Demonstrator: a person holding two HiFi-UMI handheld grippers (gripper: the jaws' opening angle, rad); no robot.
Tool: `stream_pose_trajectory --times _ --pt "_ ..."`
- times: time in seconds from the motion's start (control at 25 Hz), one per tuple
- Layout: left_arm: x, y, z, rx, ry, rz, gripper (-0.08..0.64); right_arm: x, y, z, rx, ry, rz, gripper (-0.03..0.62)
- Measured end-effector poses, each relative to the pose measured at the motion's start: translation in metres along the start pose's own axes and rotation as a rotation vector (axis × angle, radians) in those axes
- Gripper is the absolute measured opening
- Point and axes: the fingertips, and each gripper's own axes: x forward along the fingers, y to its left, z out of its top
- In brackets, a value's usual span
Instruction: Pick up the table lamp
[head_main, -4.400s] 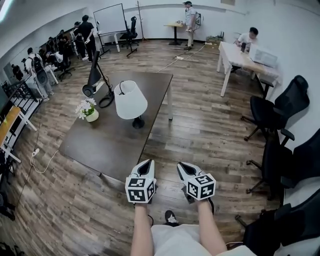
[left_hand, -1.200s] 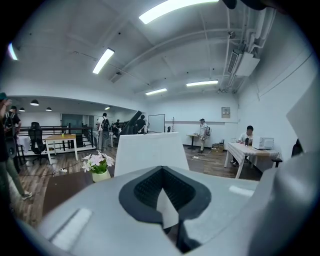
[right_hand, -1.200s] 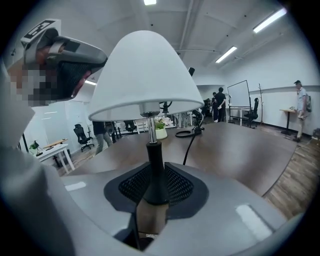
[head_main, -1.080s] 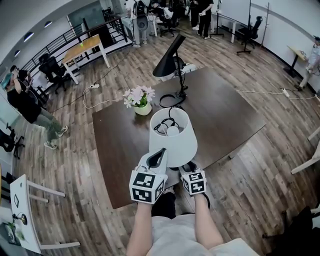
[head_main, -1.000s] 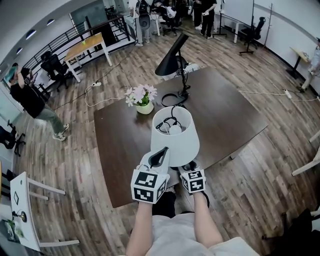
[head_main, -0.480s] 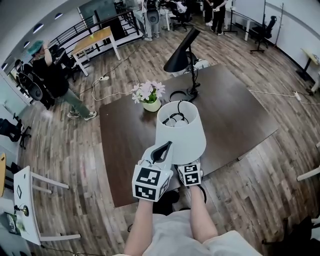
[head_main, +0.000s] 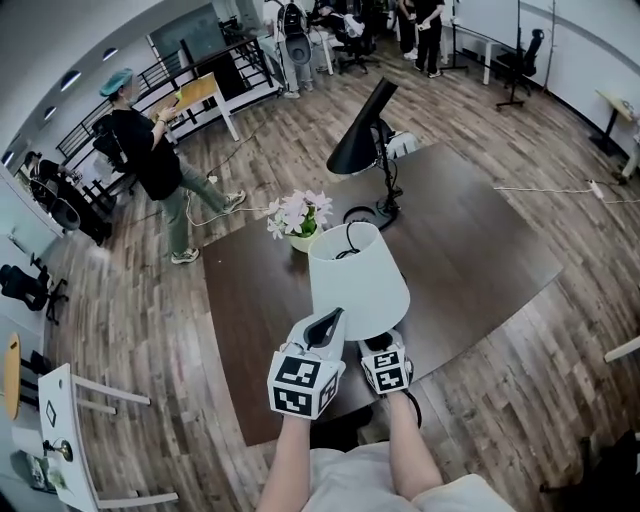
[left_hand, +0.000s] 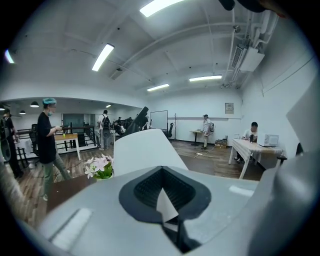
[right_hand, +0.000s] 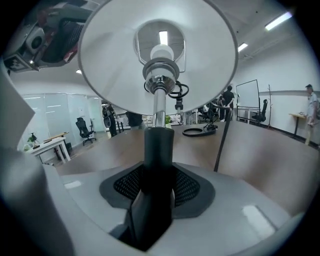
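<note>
The table lamp has a white conical shade (head_main: 355, 275) and a black lower stem (right_hand: 159, 150) under a chrome neck. My right gripper (head_main: 382, 342) reaches in under the shade, its tips hidden there in the head view. In the right gripper view the right gripper (right_hand: 157, 185) is shut on the black stem, and its jaws have just been closing onto it. My left gripper (head_main: 327, 320) is beside the shade's near left side. In the left gripper view the left gripper (left_hand: 162, 195) is shut and holds nothing, with the shade (left_hand: 145, 150) just beyond.
The lamp is over the near part of a dark brown table (head_main: 470, 250). A black desk lamp (head_main: 362, 135) with a coiled cable and a small pot of flowers (head_main: 298, 215) stand farther back. A person (head_main: 150, 160) walks at the back left.
The shade now leans away from me and less of its top opening shows. Both grippers sit slightly farther forward. The person at the back left has walked closer to the table.
</note>
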Motion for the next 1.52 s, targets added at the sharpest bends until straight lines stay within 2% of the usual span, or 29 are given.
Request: stream_pose_trajectory --times 0.36,0.6,0.84,1.16,1.52 --pt "0.006 0.027 -0.014 -0.031 0.021 0.011 0.000 -0.001 -0.007 0.001 0.067 -0.019 -0.014 0.186" --pt "0.003 0.038 -0.026 -0.057 0.035 0.026 0.000 -0.007 -0.014 0.001 0.058 -0.010 -0.044 0.184" --pt "0.001 0.039 -0.037 -0.081 0.051 0.031 0.000 -0.023 -0.025 0.011 0.099 -0.032 -0.065 0.184" --pt "-0.011 0.006 -0.042 -0.108 0.051 0.001 0.000 -0.074 -0.041 0.011 0.113 -0.038 -0.098 0.186" --pt "-0.032 -0.058 -0.083 -0.143 0.099 -0.023 0.000 -0.141 -0.029 0.006 0.120 -0.062 -0.070 0.186"
